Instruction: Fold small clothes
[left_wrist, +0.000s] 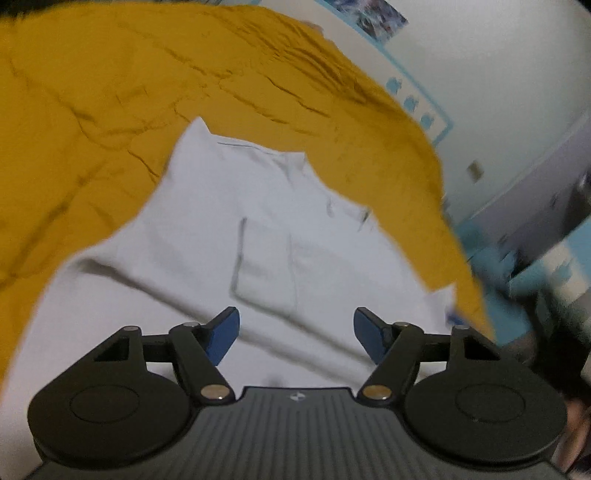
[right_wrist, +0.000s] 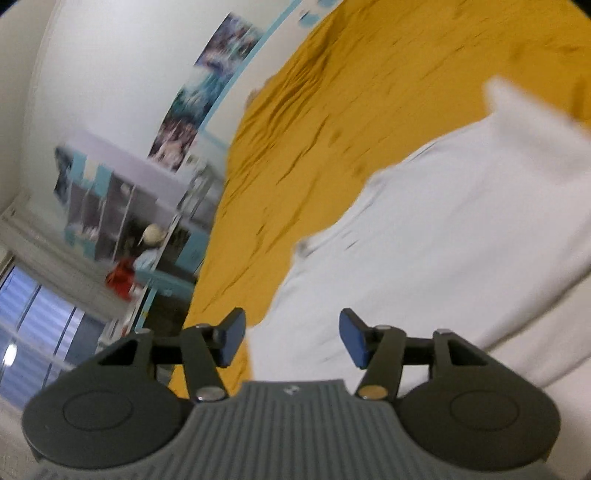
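Observation:
A small white shirt (left_wrist: 266, 236) with a chest pocket lies spread on a mustard-yellow bed sheet (left_wrist: 110, 92). My left gripper (left_wrist: 295, 338) hovers over the shirt's lower part, blue pads wide apart and nothing between them. In the right wrist view the same white shirt (right_wrist: 424, 251) fills the right side, lying on the yellow sheet (right_wrist: 314, 129). My right gripper (right_wrist: 291, 339) stands over the shirt's edge, where cloth meets sheet. Its jaws are apart and hold nothing.
The bed's far edge runs along a white wall (left_wrist: 498, 74) with a light-blue border and pictures (right_wrist: 207, 92). Beyond the bed stand shelves (right_wrist: 122, 206) with small items, a red object (right_wrist: 120, 278) and a window (right_wrist: 33, 325).

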